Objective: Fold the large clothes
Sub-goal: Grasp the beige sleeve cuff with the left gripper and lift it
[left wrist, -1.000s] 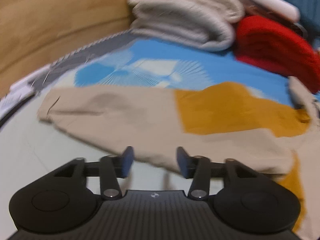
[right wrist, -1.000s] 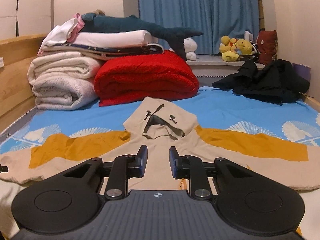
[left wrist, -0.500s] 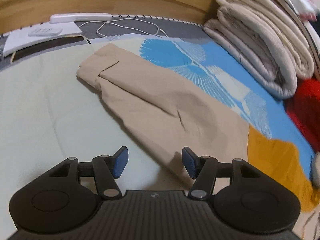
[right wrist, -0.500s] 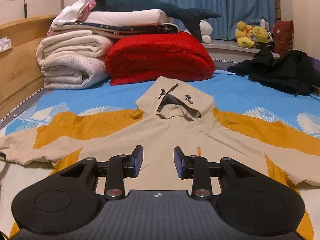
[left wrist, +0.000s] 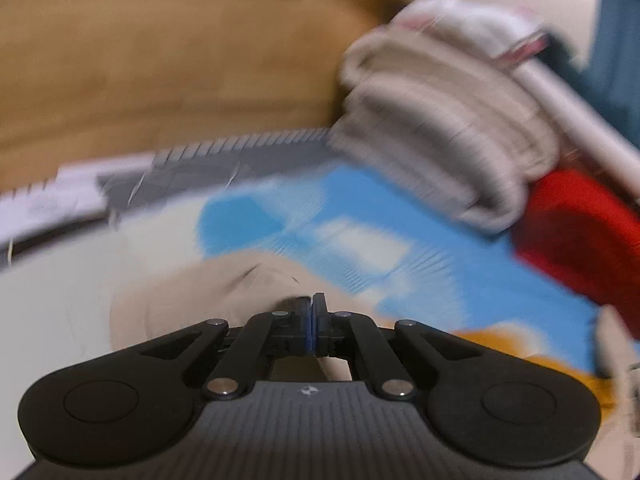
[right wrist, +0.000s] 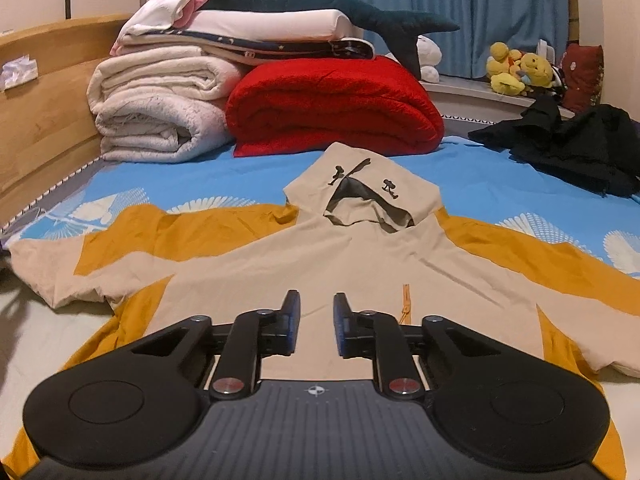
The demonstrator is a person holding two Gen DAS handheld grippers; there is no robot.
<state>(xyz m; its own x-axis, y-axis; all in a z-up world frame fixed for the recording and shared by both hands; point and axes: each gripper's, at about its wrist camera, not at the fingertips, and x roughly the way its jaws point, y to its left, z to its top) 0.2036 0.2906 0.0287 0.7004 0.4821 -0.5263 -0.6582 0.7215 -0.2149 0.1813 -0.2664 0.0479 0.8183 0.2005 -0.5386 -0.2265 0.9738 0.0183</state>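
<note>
Two views differ: the right wrist shows the hoodie [right wrist: 360, 264] flat before the red blanket [right wrist: 336, 108], right gripper [right wrist: 317, 322] closing, empty; the blurred left shows the left gripper [left wrist: 311, 322] shut at its sleeve [left wrist: 208, 300], grip unclear.

Beige and mustard hooded cloth jacket [right wrist: 360, 256]: thin woven fabric, matt, lightly creased. Blue printed bedsheet [right wrist: 492, 176], mid frame: smooth matt cotton. Red folded blanket [right wrist: 332, 104]: fuzzy plush pile. Cream folded blankets [right wrist: 156, 108], upper left: nubby, rough fleece. Light wooden headboard [right wrist: 44, 104], left edge: smooth, satin grain. Black plastic right gripper [right wrist: 317, 320]: matt, ribbed housing, shiny metal pivot pins.
</note>
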